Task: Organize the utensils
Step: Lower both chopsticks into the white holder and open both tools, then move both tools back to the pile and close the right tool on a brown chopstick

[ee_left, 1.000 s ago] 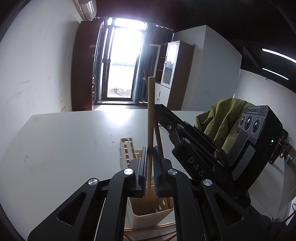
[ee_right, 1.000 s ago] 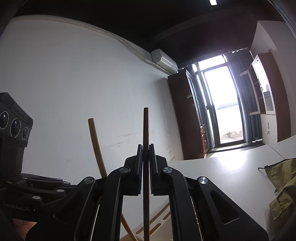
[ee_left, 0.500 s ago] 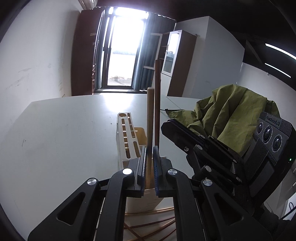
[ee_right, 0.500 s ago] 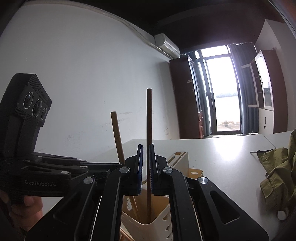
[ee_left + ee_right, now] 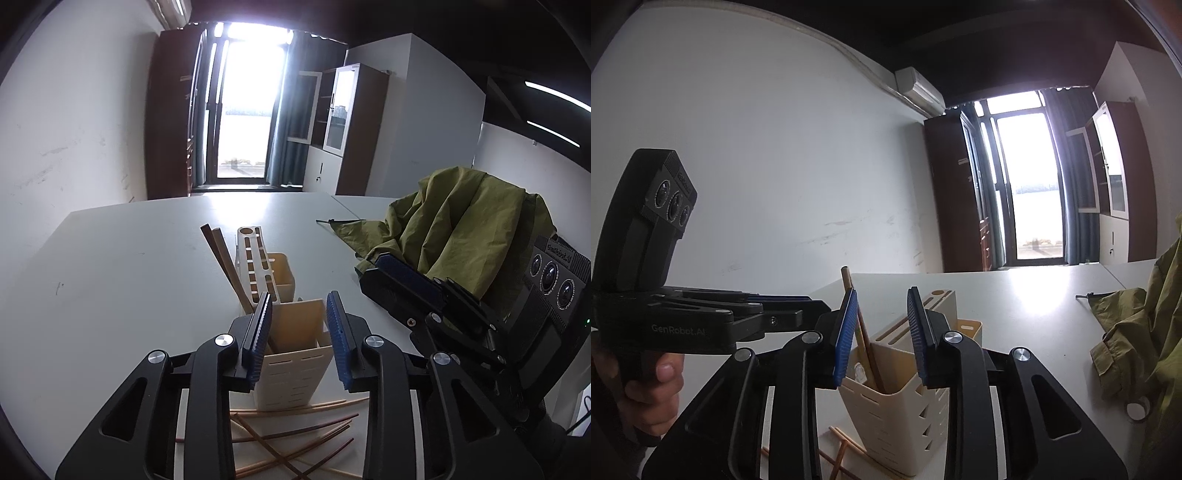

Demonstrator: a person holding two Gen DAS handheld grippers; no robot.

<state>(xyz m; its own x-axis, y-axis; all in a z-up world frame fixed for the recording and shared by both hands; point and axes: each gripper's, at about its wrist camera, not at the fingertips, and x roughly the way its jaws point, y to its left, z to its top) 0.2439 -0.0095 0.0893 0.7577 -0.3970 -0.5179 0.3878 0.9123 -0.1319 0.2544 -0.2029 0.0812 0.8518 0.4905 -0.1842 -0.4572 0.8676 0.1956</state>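
Wooden chopsticks (image 5: pixel 225 266) leaning in slotted cream plastic holder (image 5: pixel 295 373), tools parted

Daylight floods through the tall glazed balcony door (image 5: pixel 242 110), overexposed. Glare streaks the white counter (image 5: pixel 229 210). Fisheye edges bend and darken; focus sharp.

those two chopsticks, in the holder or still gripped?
In. Both chopsticks lean in the cream holder; left gripper and right gripper open, empty.
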